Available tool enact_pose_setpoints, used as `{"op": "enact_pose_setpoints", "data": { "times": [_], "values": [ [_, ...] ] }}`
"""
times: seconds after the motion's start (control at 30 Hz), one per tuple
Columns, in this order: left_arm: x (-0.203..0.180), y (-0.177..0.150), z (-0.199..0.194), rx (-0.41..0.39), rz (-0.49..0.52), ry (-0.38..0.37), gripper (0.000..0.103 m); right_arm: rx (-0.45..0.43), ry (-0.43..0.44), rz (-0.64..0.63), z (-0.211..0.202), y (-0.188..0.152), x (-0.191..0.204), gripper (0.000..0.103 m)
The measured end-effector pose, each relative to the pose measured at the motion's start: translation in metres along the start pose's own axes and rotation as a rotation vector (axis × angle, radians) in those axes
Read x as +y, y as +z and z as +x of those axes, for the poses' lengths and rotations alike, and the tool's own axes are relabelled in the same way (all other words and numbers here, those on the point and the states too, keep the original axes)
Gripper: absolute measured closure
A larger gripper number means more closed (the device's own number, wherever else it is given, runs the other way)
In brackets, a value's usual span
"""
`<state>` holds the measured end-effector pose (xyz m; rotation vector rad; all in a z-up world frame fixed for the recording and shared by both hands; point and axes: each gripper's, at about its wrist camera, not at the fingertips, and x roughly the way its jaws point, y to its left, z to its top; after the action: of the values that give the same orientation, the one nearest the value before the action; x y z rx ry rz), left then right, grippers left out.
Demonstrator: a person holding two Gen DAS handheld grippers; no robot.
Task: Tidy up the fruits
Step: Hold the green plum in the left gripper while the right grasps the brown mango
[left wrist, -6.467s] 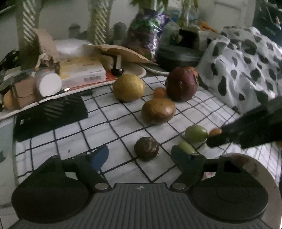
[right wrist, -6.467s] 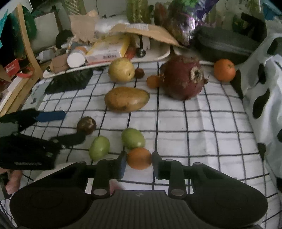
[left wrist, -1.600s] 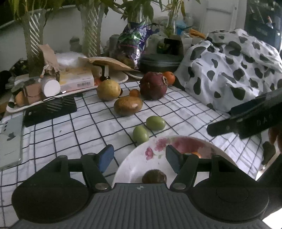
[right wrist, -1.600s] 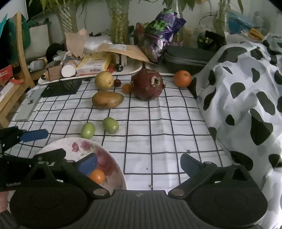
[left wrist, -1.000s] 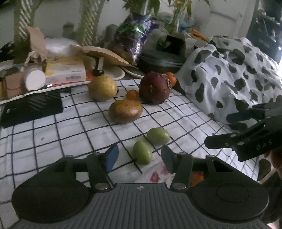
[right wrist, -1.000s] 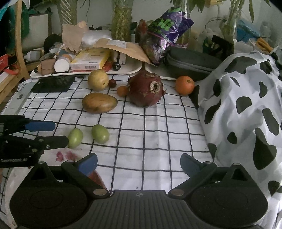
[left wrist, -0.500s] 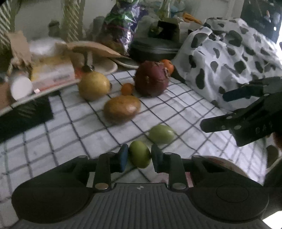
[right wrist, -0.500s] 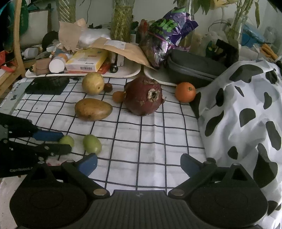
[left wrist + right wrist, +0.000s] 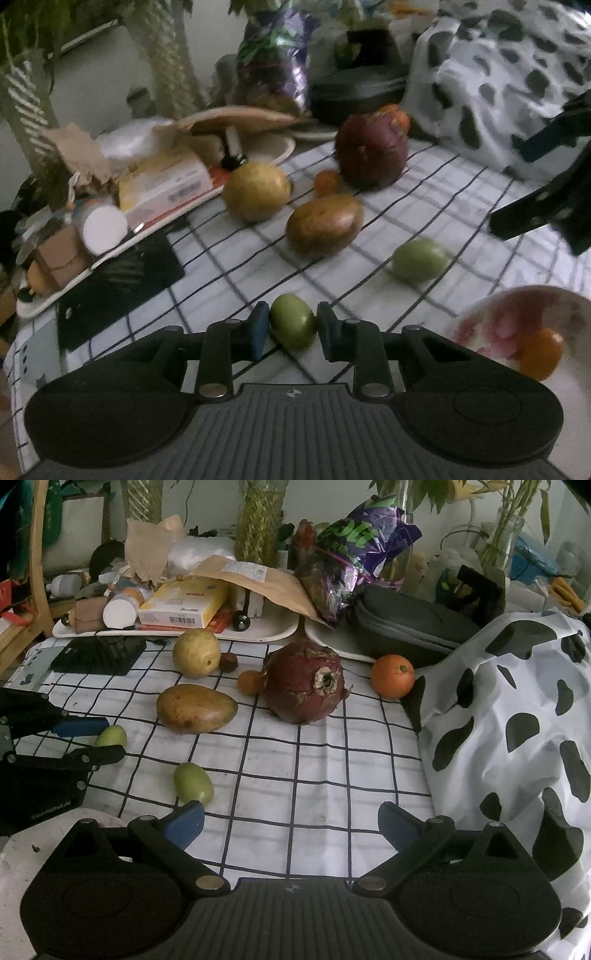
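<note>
Left tool clamped on small green fruit at worktop level — right tool spread wide, empty, over the checked cloth.

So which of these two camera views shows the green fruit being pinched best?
The left wrist view: the green fruit sits centred between the left gripper pads, fully visible. In the right wrist view it is small at the left edge, half hidden between those fingers.
</note>
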<state>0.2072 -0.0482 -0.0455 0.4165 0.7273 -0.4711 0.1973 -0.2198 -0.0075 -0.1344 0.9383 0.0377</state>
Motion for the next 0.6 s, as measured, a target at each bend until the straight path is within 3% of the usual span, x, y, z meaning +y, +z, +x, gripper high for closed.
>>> {"op": "enact_pose_setpoints", "data": {
  "times": [0.37, 0.6],
  "values": [
    [0.009, 0.001, -0.002, -0.006, -0.091, -0.061, 0.076, -0.006, 0.01, -0.005, 0.005, 0.001, 0.003, 0.003],
    [0.014, 0.005, -0.01, -0.037, -0.116, -0.056, 0.076, -0.032, 0.05, -0.01, 0.013, 0.01, 0.012, 0.003]
  ]
}}
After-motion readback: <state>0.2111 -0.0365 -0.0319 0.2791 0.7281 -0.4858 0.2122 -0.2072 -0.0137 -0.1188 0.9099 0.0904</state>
